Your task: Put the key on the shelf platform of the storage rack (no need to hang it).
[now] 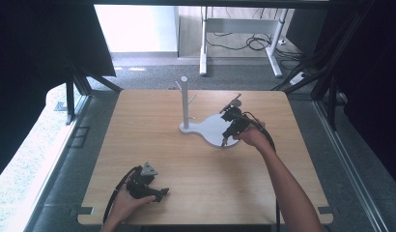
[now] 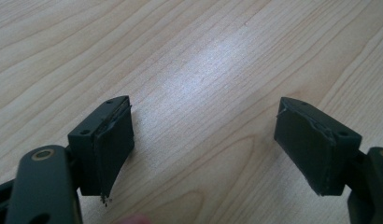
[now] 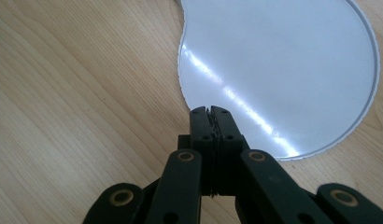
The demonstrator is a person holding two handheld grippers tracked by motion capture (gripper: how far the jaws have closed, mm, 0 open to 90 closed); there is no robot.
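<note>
Wood-grain table (image 1: pixel 152 145), one stand on it, two grippers, both held by hand.

Left gripper (image 1: pixel 162 193): near the front-left corner, close to the front edge, lying low on the top. Jaws spread wide in the left gripper view (image 2: pixel 206 149), nothing between them, bare wood under the gap. One pad face (image 2: pixel 116 151) looks frayed at its lower edge. Plenty of open tabletop ahead of it and to its right; well apart from the stand.

Centre: one white stand, single upright post (image 1: pixel 184 101) with short pegs near the top, count unclear at this size. Post rises from the narrow end of a flat white base plate (image 1: pixel 210 129) that widens to a round lobe on the right. Stand sits in the far half of the table, clear margin to the back edge.

Right gripper (image 1: pixel 224 141): tip down over the lobe's front edge. Right gripper view (image 3: pixel 211 112) has the jaws pressed together, nothing visibly clamped. Tips sit over the plate's rim (image 3: pixel 372 84) area; contact can't be told. Open table to the right.
</note>
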